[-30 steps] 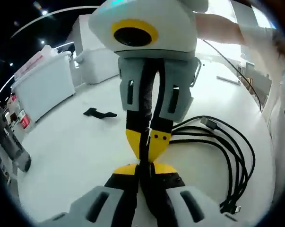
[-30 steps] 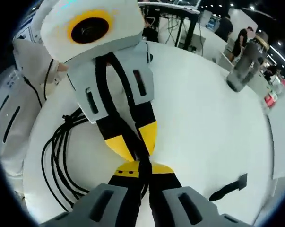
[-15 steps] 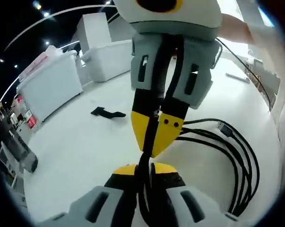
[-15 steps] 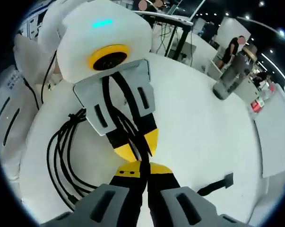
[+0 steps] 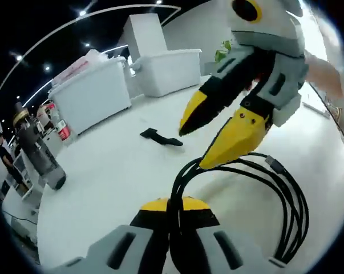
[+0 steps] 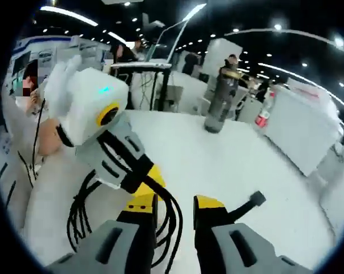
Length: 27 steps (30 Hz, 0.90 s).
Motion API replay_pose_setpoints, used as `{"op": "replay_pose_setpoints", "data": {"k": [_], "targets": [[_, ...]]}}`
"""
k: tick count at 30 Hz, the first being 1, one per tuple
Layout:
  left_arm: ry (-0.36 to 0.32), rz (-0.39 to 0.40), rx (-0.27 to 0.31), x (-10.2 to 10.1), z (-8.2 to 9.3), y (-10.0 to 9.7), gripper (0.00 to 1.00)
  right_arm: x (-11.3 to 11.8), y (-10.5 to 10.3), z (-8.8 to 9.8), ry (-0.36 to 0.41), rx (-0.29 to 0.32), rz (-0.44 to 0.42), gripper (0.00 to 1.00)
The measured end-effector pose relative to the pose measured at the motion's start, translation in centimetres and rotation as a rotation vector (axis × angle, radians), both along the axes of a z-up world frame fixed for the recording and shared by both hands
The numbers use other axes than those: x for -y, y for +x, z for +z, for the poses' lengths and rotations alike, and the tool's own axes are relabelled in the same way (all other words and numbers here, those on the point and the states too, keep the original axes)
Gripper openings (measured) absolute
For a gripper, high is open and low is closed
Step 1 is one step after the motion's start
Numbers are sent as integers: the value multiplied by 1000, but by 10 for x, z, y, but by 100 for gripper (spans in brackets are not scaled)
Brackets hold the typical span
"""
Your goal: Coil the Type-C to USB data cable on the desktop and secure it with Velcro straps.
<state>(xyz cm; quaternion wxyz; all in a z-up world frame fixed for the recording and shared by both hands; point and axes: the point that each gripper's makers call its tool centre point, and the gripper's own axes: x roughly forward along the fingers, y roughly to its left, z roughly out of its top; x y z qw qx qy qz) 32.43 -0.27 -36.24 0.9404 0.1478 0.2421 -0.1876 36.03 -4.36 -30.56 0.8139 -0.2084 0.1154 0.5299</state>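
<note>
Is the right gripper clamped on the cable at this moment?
No, in the left gripper view the right gripper has its jaws spread apart above the cable, gripping nothing.

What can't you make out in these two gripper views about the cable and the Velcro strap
- Left gripper view: the coiled cable runs off the lower right edge, so its loop count is unclear.
- Left gripper view: the cable's grip point is hidden between the left gripper tips.
- Right gripper view: the Velcro strap is partly hidden behind the right gripper.
- Right gripper view: the bottle label is too small to read.

Yellow-tipped hand-held gripper (grey body)
</note>
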Motion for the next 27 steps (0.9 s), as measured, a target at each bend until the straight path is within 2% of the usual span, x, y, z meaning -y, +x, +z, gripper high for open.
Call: {"op": "replay_pose_setpoints", "data": {"k": [1, 2, 3, 4, 6, 8, 11, 13, 15, 16, 18, 20, 21, 22, 24, 27], "targets": [[-5, 35, 12, -2, 2, -1, 7, 7, -2, -3, 8, -2, -50, 24], [10, 41, 6, -1, 1, -4, 7, 9, -6, -5, 53, -27, -89, 26], [23, 58, 16, -1, 2, -5, 7, 10, -12, -12, 60, -50, -114, 29], [17, 65, 22, 0, 3, -7, 7, 11, -16, -18, 61, -48, -125, 32], [3, 82, 32, 7, 7, 12, 7, 17, -14, -31, 6, 19, -173, 40], [0, 88, 51, 12, 8, 10, 7, 20, -9, -42, -78, 97, -183, 41], [7, 78, 67, 18, 10, 7, 7, 16, -7, -47, -90, 96, -176, 34], [7, 73, 73, 21, 11, 6, 7, 18, -2, -51, -83, 43, -199, 20], [-2, 63, 93, 23, 13, 4, 8, 18, -1, -52, -89, 37, -154, 10], [-10, 54, 97, 24, 14, 3, 9, 19, 0, -53, -91, 30, -152, 8], [-1, 42, 109, 26, 12, 4, 10, 18, -4, -55, -125, 39, -90, 6], [92, 10, 114, 26, 5, 5, 12, 22, -1, -55, -173, 69, -72, 4], [119, -1, 98, 27, 0, 5, 15, 20, -2, -54, -193, 103, -32, 4], [133, -14, 84, 28, -4, 5, 17, 20, -3, -54, -199, 106, -18, 3], [111, -19, 74, 31, -8, 8, 18, 20, -3, -53, -223, 126, 9, 3], [56, -23, 78, 35, -5, 15, 24, 17, -7, -49, -255, 189, 84, 3]]}}
